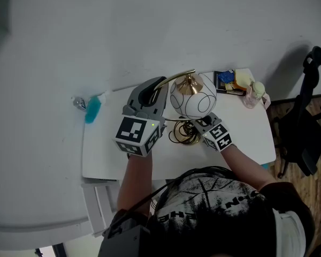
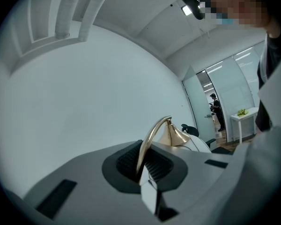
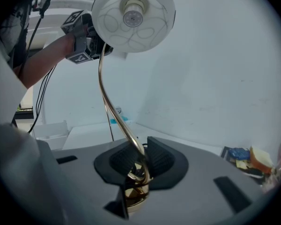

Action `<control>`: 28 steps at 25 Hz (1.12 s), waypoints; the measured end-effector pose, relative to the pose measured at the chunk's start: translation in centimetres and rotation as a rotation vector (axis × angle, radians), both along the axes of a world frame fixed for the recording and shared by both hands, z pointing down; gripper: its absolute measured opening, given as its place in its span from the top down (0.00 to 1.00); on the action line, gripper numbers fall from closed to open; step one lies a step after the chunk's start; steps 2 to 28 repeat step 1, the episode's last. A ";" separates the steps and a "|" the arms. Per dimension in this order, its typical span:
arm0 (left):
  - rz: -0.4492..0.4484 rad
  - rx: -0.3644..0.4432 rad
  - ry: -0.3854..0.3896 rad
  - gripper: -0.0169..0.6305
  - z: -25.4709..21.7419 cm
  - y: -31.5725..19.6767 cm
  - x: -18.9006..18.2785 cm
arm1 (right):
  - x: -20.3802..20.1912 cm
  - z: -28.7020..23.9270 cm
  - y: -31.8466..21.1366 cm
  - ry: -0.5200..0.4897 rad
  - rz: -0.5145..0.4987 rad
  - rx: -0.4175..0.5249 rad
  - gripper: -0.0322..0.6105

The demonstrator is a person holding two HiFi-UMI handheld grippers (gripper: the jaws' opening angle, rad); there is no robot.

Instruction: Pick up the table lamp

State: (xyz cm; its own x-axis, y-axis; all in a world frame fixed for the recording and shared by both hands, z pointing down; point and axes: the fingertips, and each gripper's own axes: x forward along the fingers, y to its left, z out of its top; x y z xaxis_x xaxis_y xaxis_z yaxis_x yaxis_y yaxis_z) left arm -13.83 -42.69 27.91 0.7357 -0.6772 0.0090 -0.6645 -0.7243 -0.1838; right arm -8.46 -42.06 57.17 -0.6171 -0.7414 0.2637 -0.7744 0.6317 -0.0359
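The table lamp has a white globe shade [image 1: 192, 98] with black line work, a curved gold stem [image 1: 176, 78] and a gold base [image 1: 186, 135] over the white table [image 1: 246, 138]. My left gripper [image 1: 156, 87] is shut on the upper bend of the stem [image 2: 152, 135], just left of the shade [image 2: 196, 144]. My right gripper [image 1: 199, 123] is shut on the low end of the stem [image 3: 107, 102], right above the base [image 3: 136, 191]. In the right gripper view the shade [image 3: 133, 18] hangs overhead, its bulb socket showing, with the left gripper [image 3: 91, 41] behind it. Whether the base rests on the table is hidden.
A blue bottle [image 1: 92, 108] lies at the table's left edge. A blue and yellow pack [image 1: 232, 81] and a pink bottle [image 1: 254, 94] sit at the back right corner. A black office chair [image 1: 305, 127] stands to the right. A white rack [image 1: 99, 199] is by the near left corner.
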 end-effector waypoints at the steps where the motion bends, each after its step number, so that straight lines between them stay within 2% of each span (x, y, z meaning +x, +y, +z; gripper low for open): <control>1: -0.001 0.000 -0.001 0.95 0.0 -0.1 0.0 | 0.0 0.0 -0.1 0.001 0.001 0.002 0.84; 28: -0.001 0.000 -0.001 0.95 0.0 -0.1 0.0 | 0.0 0.0 -0.1 0.001 0.001 0.002 0.84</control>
